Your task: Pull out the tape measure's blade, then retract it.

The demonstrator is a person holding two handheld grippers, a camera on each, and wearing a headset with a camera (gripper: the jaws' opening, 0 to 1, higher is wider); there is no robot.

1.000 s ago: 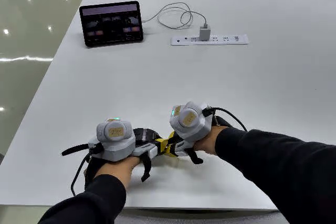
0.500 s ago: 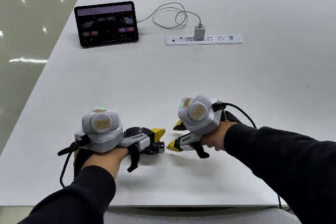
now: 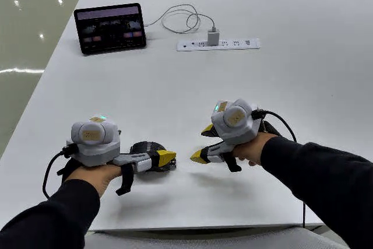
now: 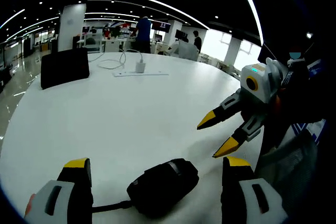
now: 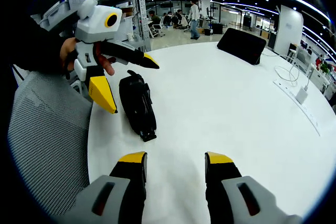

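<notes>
- The left tool, jaws spread wide, flanks the black tape measure at lower left of the head view; whether either jaw touches it cannot be told.
- The tape measure lies on the white surface.
- The right tool, lower centre, is released, holding nothing, its yellow tips pointing toward the tape measure but apart from it.

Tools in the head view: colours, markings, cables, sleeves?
Left tool and right tool match: light grey rounded housing, tan round sticker on top, small green light, dark jaws with yellow tips, black strap, black cable. The person wears black long sleeves.
</notes>
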